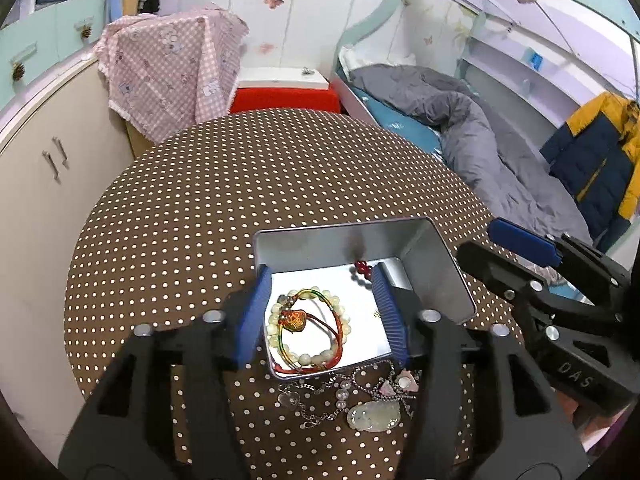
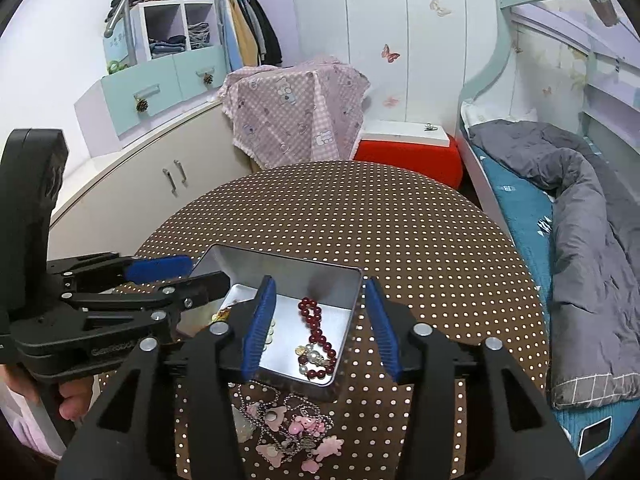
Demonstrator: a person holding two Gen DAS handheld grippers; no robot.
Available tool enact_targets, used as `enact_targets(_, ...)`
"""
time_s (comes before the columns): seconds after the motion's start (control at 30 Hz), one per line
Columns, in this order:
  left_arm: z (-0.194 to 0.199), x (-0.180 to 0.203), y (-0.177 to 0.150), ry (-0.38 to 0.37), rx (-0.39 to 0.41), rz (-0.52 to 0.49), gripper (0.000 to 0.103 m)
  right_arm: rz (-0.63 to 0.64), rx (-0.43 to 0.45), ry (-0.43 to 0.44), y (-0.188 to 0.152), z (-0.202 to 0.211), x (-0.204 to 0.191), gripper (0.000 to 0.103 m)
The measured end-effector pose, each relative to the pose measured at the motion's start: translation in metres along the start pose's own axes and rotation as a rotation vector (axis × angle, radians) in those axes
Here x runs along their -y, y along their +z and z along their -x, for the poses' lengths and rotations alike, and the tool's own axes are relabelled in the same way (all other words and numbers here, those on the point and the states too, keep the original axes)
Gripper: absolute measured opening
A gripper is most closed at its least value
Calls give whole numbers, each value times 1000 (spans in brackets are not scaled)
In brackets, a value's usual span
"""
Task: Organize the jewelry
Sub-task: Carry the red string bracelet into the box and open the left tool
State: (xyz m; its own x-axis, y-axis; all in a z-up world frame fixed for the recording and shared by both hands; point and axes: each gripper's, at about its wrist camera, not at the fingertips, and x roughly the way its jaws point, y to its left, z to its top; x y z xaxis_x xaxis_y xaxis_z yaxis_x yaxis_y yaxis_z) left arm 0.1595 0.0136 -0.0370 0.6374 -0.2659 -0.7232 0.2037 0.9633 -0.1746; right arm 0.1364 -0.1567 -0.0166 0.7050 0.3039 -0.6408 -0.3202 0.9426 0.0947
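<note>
Metal tin [image 1: 436, 276] sits on the polka-dot tabletop [image 1: 240, 200], holding a pale bead bracelet [image 1: 308, 332] with red-green cords and a dark red bead bracelet [image 2: 316, 332]. Chain necklaces with a jade pendant [image 1: 374, 414] and pink charms [image 2: 300, 432] lie tangled on the cloth just beside the tin's near edge. Left tongs [image 1: 320, 316] and right tongs [image 2: 318, 332] both spread, empty, above the tin; bed [image 2: 560, 220] beyond.
</note>
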Motion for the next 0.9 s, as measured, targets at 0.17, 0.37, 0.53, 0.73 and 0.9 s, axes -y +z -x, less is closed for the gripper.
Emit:
enact_targets(0.17, 2, 1, -1, 9, 0, -13, 52, -12, -3, -8, -3, 1, 4, 46)
enact_targets(0.37, 3, 0, -2, 9, 1, -9, 52, -10, 3, -14, -3, 4, 4, 46)
enact_targets(0.53, 8, -3, -4, 13, 10, -8, 52, -10, 3, -16, -4, 5, 3, 46)
enact_targets(0.73, 10, -6, -7, 14, 10, -3, 52, -11, 3, -15, -3, 5, 3, 46)
enact_targets(0.9, 13, -8, -7, 12, 10, -3, 52, -13, 1, -17, -4, 6, 2, 46)
